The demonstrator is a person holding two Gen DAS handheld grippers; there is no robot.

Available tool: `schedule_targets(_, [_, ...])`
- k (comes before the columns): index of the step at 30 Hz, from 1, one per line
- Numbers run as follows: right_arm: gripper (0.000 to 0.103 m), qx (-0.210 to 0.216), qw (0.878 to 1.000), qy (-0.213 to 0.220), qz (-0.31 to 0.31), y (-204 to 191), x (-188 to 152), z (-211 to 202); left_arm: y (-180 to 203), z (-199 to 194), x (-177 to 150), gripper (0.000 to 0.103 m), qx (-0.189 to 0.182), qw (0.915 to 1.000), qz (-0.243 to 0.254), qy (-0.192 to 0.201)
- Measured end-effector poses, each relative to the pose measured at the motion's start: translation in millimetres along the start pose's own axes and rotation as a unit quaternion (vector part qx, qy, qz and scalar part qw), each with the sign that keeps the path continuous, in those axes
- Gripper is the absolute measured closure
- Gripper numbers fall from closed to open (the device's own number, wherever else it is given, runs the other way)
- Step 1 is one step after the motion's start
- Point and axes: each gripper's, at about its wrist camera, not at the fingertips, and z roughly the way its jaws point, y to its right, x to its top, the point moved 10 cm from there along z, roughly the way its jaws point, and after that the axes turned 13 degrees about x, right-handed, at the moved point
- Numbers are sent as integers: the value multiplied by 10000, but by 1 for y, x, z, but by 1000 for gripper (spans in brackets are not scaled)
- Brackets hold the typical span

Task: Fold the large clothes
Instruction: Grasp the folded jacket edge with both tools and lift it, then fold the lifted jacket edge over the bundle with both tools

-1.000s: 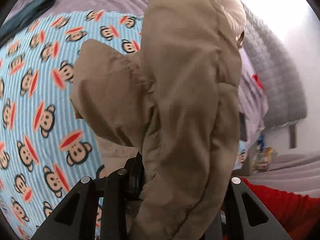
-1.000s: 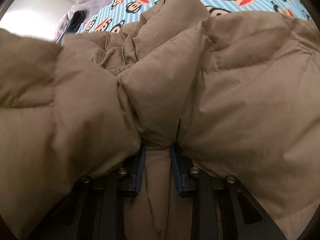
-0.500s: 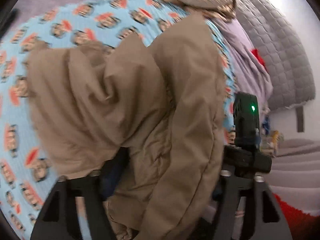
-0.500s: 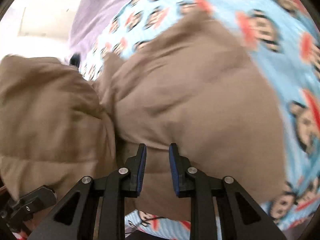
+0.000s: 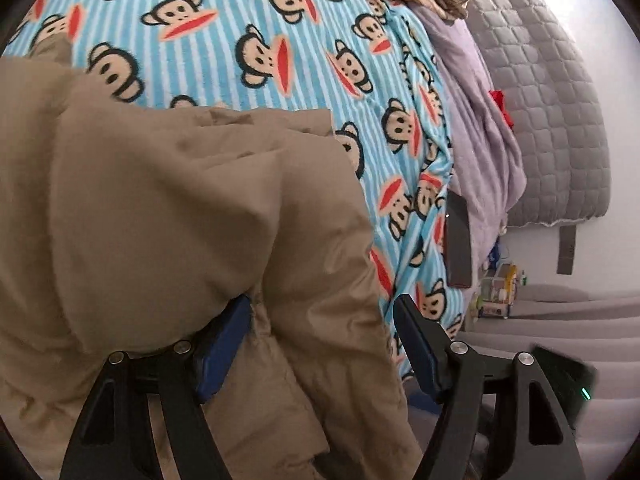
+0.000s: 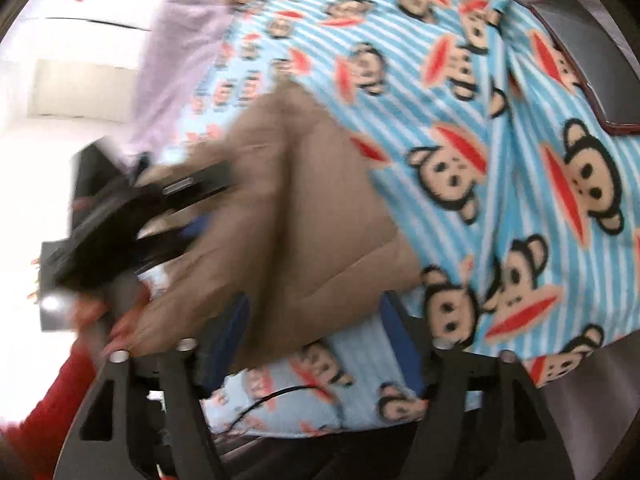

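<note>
Now both grippers — left [image 5: 324, 344], right [image 6: 316, 336] — stand spread wide, gripping nothing; the tan jacket [image 5: 168, 224] lies bunched on the monkey blanket [image 5: 248, 32], fabric between the fingers.

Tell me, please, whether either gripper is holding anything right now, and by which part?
Neither: the left gripper and right gripper both stand open around folds of the tan padded jacket, which lies on the monkey-print striped blanket.
</note>
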Motion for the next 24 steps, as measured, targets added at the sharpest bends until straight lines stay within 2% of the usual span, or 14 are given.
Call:
schedule_targets(4, [22, 810, 9955, -394, -298, -46, -28, 14, 10, 11, 4, 29, 184, 9996, 199, -77])
schedule_targets(5, [22, 961, 9936, -489, -324, -47, -36, 9, 13, 10, 4, 29, 251, 9993, 268, -95])
schedule_targets(8, [22, 1034, 9921, -624, -329, -55, -44, 26, 20, -13, 6, 29, 293, 9985, 440, 106])
schedule_targets(10, [24, 936, 9938, -571, -204, -54, -41, 38, 21, -44, 9, 29, 263, 9967, 606, 480])
schedule_targets(11, [31, 833, 9952, -500, -115, -51, -35, 46, 17, -63, 12, 29, 374, 9944, 688, 717])
schedule_targets(12, [61, 717, 9964, -440, -59, -48, -31, 50, 12, -75, 14, 29, 495, 9920, 730, 905])
schedule_targets(13, [80, 607, 9973, -408, -27, -45, -28, 53, 3, -92, 17, 29, 697, 9875, 769, 1186])
schedule_targets(14, [80, 317, 9988, -374, -5, -38, -23, 56, -13, -113, 20, 29, 991, 9803, 756, 1531])
schedule_targets(16, [83, -216, 9994, -251, -98, -21, -17, 55, -48, -135, 23, 29, 1504, 9681, 578, 1918])
schedule_targets(19, [83, -643, 9974, -274, -145, 2, -19, 51, -103, -141, 22, 29, 2141, 9559, 228, 1996])
schedule_targets(20, [83, -702, 9970, -312, -102, 9, -21, 49, -126, -133, 20, 29, 2301, 9552, 40, 1863])
schedule_targets(22, [83, -747, 9965, -377, -29, 18, -23, 49, -144, -122, 19, 29, 2317, 9562, -198, 1776])
schedule_targets(24, [83, -792, 9960, -410, -61, 26, -21, 55, -147, -109, 24, 29, 2297, 9566, -291, 1767])
